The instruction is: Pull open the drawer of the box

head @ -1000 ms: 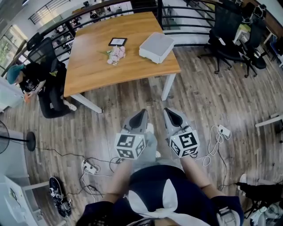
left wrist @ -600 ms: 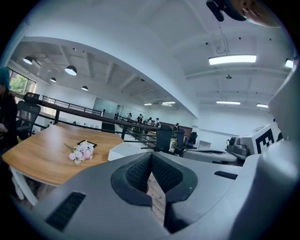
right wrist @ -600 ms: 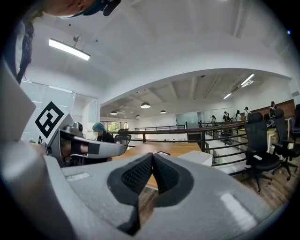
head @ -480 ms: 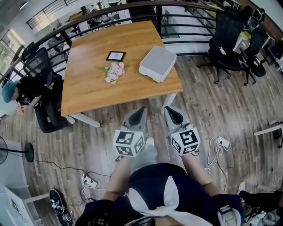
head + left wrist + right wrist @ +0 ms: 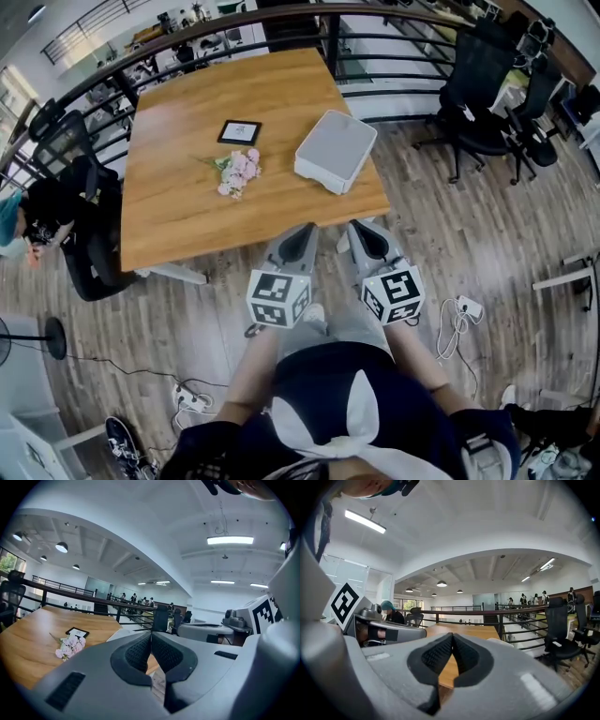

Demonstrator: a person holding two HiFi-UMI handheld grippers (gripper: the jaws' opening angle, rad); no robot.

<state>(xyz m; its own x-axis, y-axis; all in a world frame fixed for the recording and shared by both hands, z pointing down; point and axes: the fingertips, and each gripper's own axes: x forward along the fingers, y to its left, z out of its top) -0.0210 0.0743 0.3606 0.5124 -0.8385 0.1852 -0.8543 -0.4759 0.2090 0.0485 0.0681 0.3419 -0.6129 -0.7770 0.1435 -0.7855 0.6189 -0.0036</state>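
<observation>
A white-grey box (image 5: 336, 150) lies on the wooden table (image 5: 178, 216), near its right front corner; no drawer front shows from above. My left gripper (image 5: 307, 230) and right gripper (image 5: 359, 228) are held side by side just short of the table's front edge, both pointing at it, both shut and empty. In the left gripper view the pads (image 5: 140, 651) touch, and the box (image 5: 123, 634) shows beyond them. In the right gripper view the jaws also meet, with the box (image 5: 499, 641) a little to the right.
Pink flowers (image 5: 236, 172) and a small framed picture (image 5: 239, 132) lie left of the box. A black railing (image 5: 281, 19) runs behind the table. Office chairs (image 5: 487, 84) stand at right. A person (image 5: 28, 225) crouches at left. Cables (image 5: 464, 314) lie on the floor.
Both grippers have moved forward together from open floor up to the table's front edge. The table and box now sit closer in the head view. Both stay shut.
</observation>
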